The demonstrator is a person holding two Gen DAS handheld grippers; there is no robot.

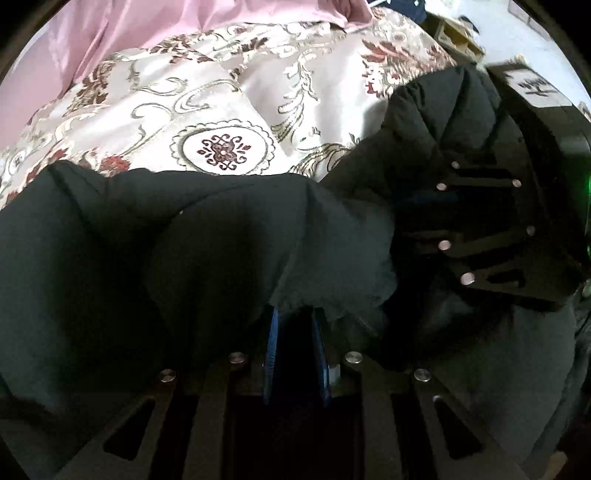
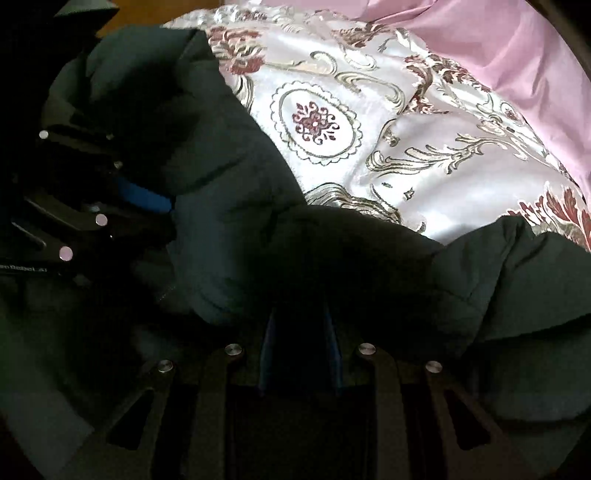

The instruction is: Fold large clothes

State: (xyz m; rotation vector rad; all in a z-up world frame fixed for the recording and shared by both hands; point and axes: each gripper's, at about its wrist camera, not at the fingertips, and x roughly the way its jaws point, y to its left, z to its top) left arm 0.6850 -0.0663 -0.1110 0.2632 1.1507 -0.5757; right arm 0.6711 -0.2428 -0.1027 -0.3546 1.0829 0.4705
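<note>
A dark green padded jacket [image 1: 207, 236] lies bunched on the patterned bed cover and fills the lower half of both views. My left gripper [image 1: 295, 325] is shut on a fold of its fabric, which bulges over the blue pads. In the left wrist view the right gripper [image 1: 413, 218] comes in from the right, close beside mine, its fingers sunk into the jacket. My right gripper [image 2: 299, 321] is shut on another fold of the jacket [image 2: 332, 258]. The left gripper [image 2: 159, 201] shows at the left of that view, its blue pad pressed into the cloth.
The jacket rests on a satin bed cover [image 1: 221, 110] with cream, gold and red floral medallions. Pink bedding [image 1: 110, 33] lies bunched beyond it. A light wooden piece of furniture [image 1: 458, 33] stands past the bed's far right corner.
</note>
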